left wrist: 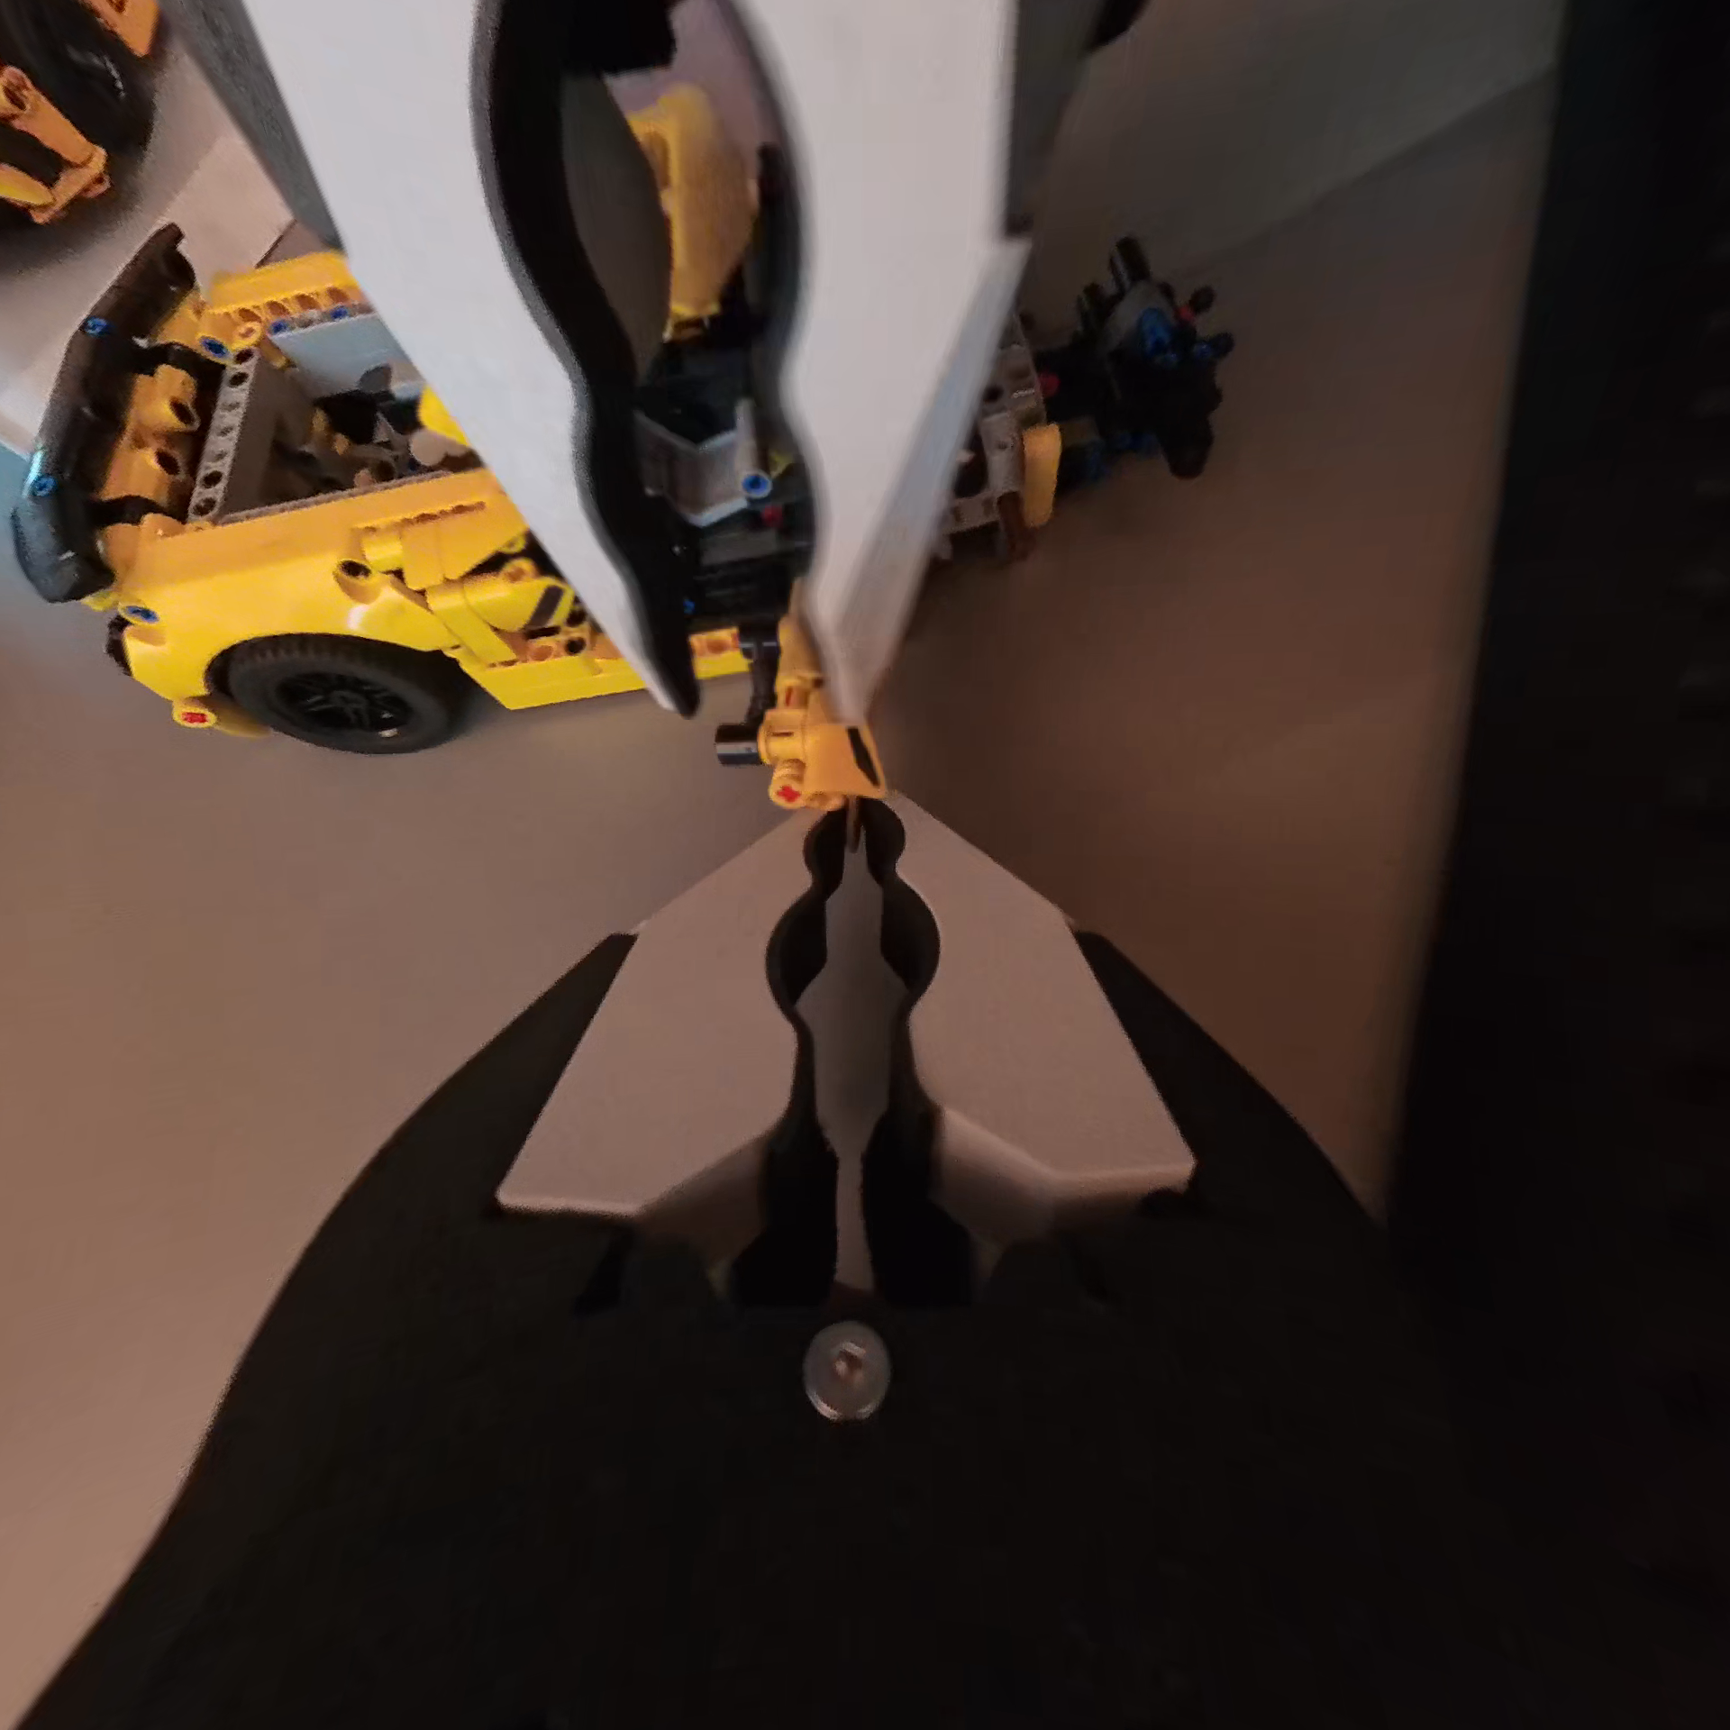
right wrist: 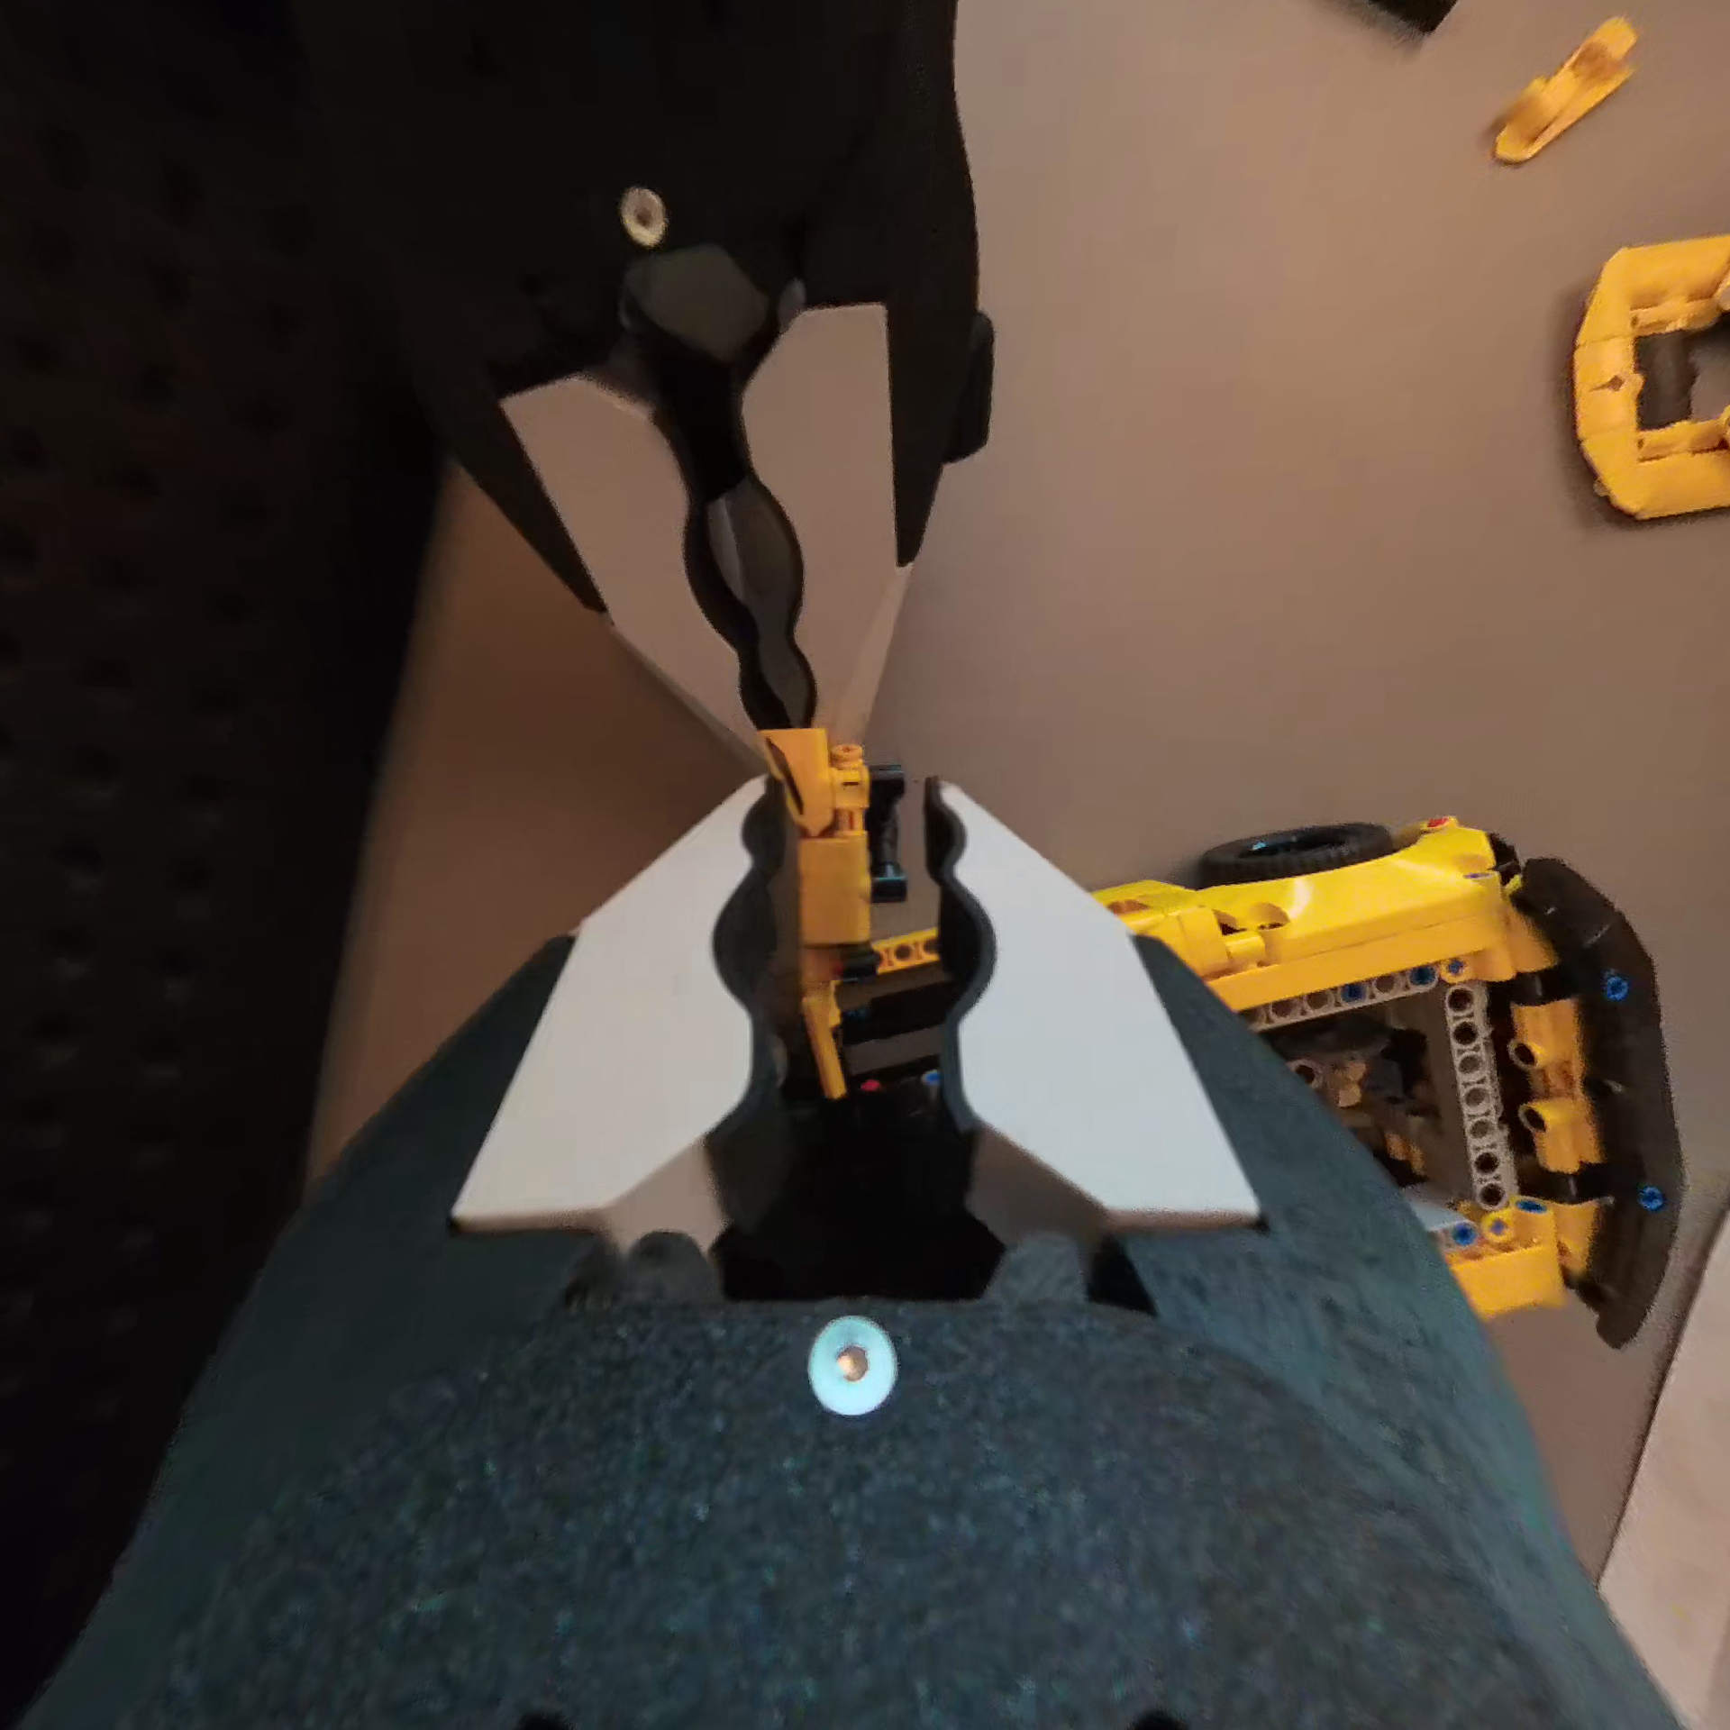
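Observation:
A yellow brick-built car (left wrist: 309, 599) lies on the grey table, with a black wheel and an open rear frame. It also shows in the right wrist view (right wrist: 1311, 936). My right gripper (right wrist: 852, 796) straddles the car's side section, its jaws closed against a yellow panel (right wrist: 828, 889) and black parts. In the left wrist view the right gripper (left wrist: 763, 711) comes down from the top. My left gripper (left wrist: 857, 814) is shut on a small yellow piece (left wrist: 824, 749) at the panel's end. In the right wrist view the left gripper (right wrist: 796, 721) pinches that piece (right wrist: 805, 758) from above.
A black brick assembly with blue pins (left wrist: 1151, 374) lies beyond the car. Loose yellow parts (left wrist: 47, 140) lie at the far left. A yellow body shell (right wrist: 1648, 374) and a curved yellow piece (right wrist: 1563, 94) lie apart. A dark perforated surface (right wrist: 140, 749) borders the table. Left and right tips are no more than a few centimetres apart. From either gripper's tips it is about 25 cm to the yellow body shell (right wrist: 1648, 374).

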{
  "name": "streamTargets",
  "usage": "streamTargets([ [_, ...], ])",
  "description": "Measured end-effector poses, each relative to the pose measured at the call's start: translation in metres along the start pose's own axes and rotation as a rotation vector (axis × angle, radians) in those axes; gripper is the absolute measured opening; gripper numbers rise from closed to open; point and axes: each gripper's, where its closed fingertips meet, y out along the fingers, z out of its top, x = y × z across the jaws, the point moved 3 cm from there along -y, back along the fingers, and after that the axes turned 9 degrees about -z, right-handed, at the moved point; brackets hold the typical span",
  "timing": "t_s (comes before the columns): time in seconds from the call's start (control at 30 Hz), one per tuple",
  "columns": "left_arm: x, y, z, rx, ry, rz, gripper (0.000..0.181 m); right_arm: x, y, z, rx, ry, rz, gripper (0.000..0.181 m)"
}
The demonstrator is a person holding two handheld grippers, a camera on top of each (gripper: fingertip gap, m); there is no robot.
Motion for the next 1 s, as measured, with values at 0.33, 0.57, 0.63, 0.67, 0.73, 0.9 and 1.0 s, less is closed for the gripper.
streamTargets([
  [0.33,0.006,0.002,0.0,-0.021,0.12,0.017,0.001,-0.001,0.011,-0.006,-0.035,0.022,0.07,0.022],
  [0.57,0.001,0.003,-0.002,-0.048,0.135,0.082,0.001,0.004,0.014,-0.005,-0.05,-0.065,-0.061,0.011],
  [0.63,0.001,0.005,-0.004,-0.064,0.138,0.088,0.002,0.005,0.018,-0.004,-0.082,-0.066,-0.098,0.01],
  [0.67,0.001,0.005,-0.005,-0.067,0.134,0.088,0.002,0.005,0.02,-0.004,-0.093,-0.082,-0.122,0.009],
  [0.73,-0.002,0.004,-0.006,-0.073,0.129,0.099,0.001,0.008,0.023,-0.002,-0.108,-0.101,-0.176,0.008],
  [0.9,-0.005,0.004,-0.007,-0.084,0.126,0.124,0.002,0.011,0.027,-0.001,-0.13,-0.026,-0.208,0.008],
  [1.0,-0.007,0.003,-0.007,-0.065,0.103,0.128,0.001,0.01,0.02,-0.002,-0.093,0.033,-0.149,0.011],
])
